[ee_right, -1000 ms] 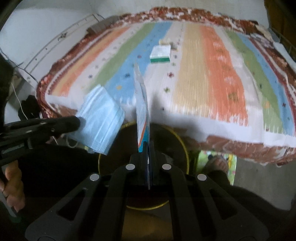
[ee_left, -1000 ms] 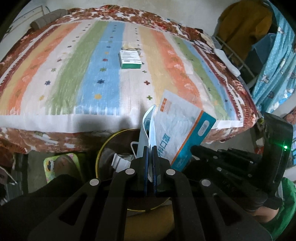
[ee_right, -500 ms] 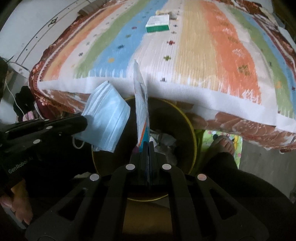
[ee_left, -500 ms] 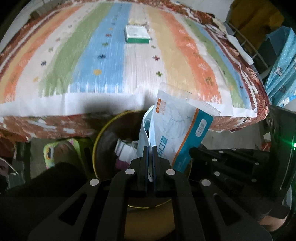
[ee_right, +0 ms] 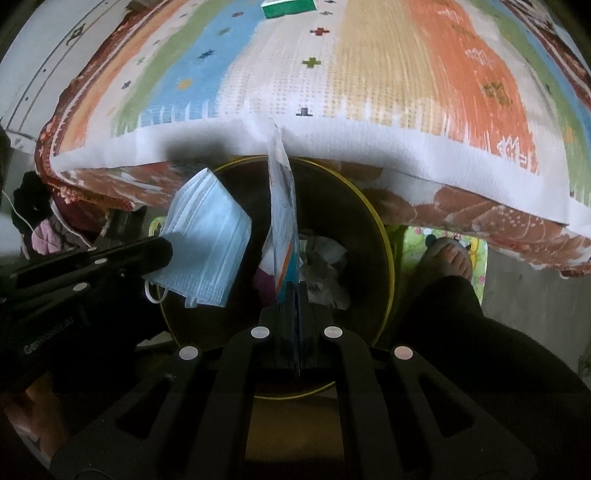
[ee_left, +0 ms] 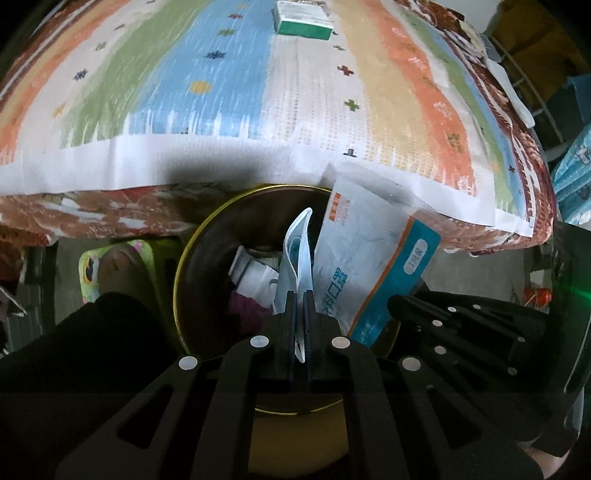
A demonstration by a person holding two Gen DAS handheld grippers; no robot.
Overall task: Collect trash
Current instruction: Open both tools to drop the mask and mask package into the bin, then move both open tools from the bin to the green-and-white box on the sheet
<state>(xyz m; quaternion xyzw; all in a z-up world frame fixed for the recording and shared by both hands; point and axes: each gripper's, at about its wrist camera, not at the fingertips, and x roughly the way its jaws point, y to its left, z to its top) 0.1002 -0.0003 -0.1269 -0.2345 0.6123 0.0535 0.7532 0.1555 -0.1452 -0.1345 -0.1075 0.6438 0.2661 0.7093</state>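
1. Your left tool (ee_left: 300,295) is pinching a pale blue pleated face mask (ee_right: 207,236) edge-on, directly over the open mouth of the round dark bin with the yellow rim (ee_left: 181,266).
2. Your right tool (ee_right: 297,286) is clamped on a flat white, orange and teal mask wrapper (ee_left: 373,258), also above the bin.
3. Crumpled white trash (ee_right: 325,258) lies inside the bin.
4. A green-and-white box (ee_left: 301,16) sits well back on the striped bed cover (ee_left: 221,92).
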